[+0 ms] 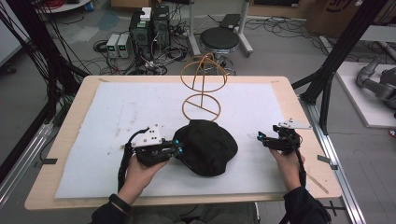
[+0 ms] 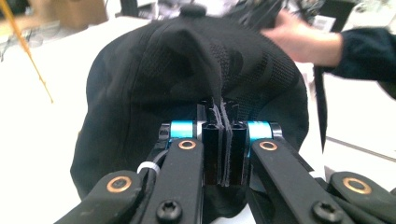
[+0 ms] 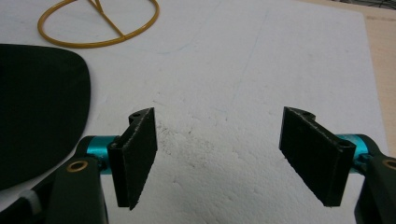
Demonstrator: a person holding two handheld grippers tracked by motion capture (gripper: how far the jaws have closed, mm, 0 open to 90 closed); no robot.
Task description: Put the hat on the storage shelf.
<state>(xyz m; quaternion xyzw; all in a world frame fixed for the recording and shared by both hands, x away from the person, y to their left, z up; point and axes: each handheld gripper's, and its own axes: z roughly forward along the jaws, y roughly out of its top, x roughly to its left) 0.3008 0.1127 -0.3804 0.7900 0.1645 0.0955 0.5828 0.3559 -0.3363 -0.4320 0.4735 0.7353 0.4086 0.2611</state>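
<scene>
A black cap (image 1: 207, 146) lies on the white sheet at the middle of the table, its brim toward the right. My left gripper (image 1: 176, 150) sits at the cap's left side, shut on a fold of its fabric (image 2: 219, 100). The cap (image 2: 187, 84) bulges up just beyond those jaws. My right gripper (image 1: 259, 137) rests to the right of the cap, apart from it, open with nothing between its fingers (image 3: 139, 149). The cap's brim (image 3: 37, 112) shows at the left of the right gripper view. A gold wire stand (image 1: 203, 84) rises just behind the cap.
The white sheet (image 1: 116, 112) covers most of the wooden table (image 1: 308, 140). The stand's ring base (image 3: 98, 23) lies on the sheet beyond my right gripper. Bare sheet stretches to the left and far right. Off the table stand computers, cables and a stool.
</scene>
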